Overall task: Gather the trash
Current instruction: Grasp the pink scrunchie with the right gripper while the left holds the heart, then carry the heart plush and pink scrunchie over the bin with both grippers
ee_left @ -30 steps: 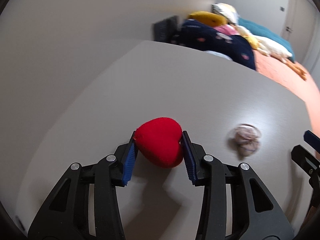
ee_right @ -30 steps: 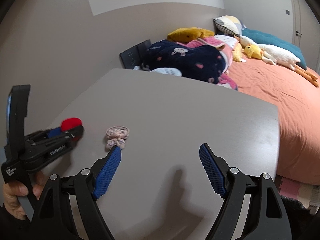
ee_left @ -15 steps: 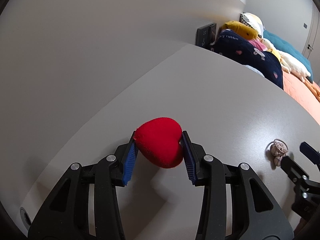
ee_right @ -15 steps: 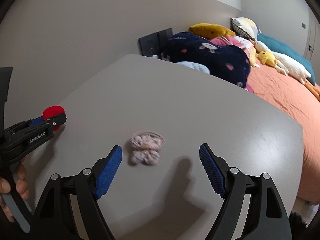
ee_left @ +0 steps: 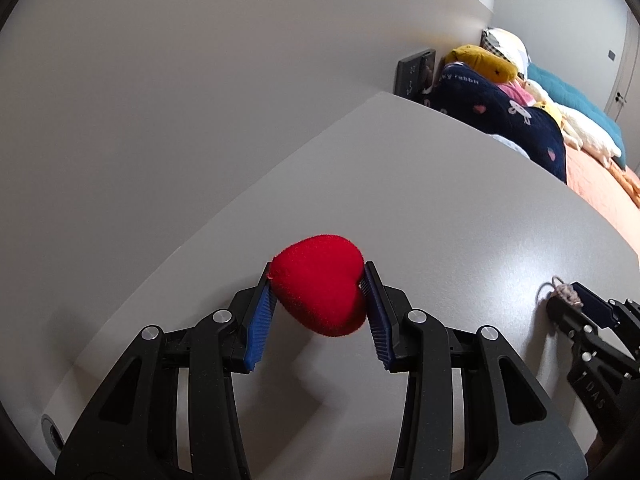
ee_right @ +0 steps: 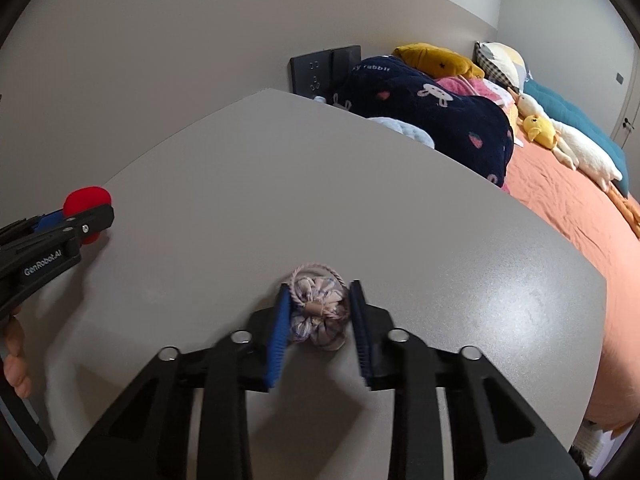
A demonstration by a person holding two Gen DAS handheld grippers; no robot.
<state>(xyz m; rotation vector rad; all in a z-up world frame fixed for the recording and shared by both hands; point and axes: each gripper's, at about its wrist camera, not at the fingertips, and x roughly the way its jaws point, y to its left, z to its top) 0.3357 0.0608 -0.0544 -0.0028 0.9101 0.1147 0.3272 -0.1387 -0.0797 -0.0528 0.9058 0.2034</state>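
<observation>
A red plush heart [ee_left: 320, 286] hangs just above the grey table [ee_left: 440, 200], and my left gripper [ee_left: 318, 268] is shut on it, blue pads pressed to its sides. In the right wrist view the same heart [ee_right: 87, 200] shows at the far left in the left gripper [ee_right: 86, 216]. A small pale lilac hair scrunchie [ee_right: 316, 312] lies on the table [ee_right: 320, 180]. My right gripper [ee_right: 319, 286] has its jaws closing around it, and the pads touch both of its sides. From the left wrist view the right gripper [ee_left: 568, 300] sits at the right edge with the scrunchie [ee_left: 566, 293] at its tips.
A bed with an orange sheet [ee_right: 568, 200] borders the table's right edge. On it lie a navy blanket [ee_right: 420, 112], pillows and plush toys. A black socket panel [ee_right: 320, 70] sits on the wall behind. A person's fingers [ee_right: 16, 356] hold the left gripper's handle.
My right gripper moved onto the scrunchie and its jaws came in from wide open to the scrunchie's sides. The left gripper keeps its hold on the heart, and its view swung left.
</observation>
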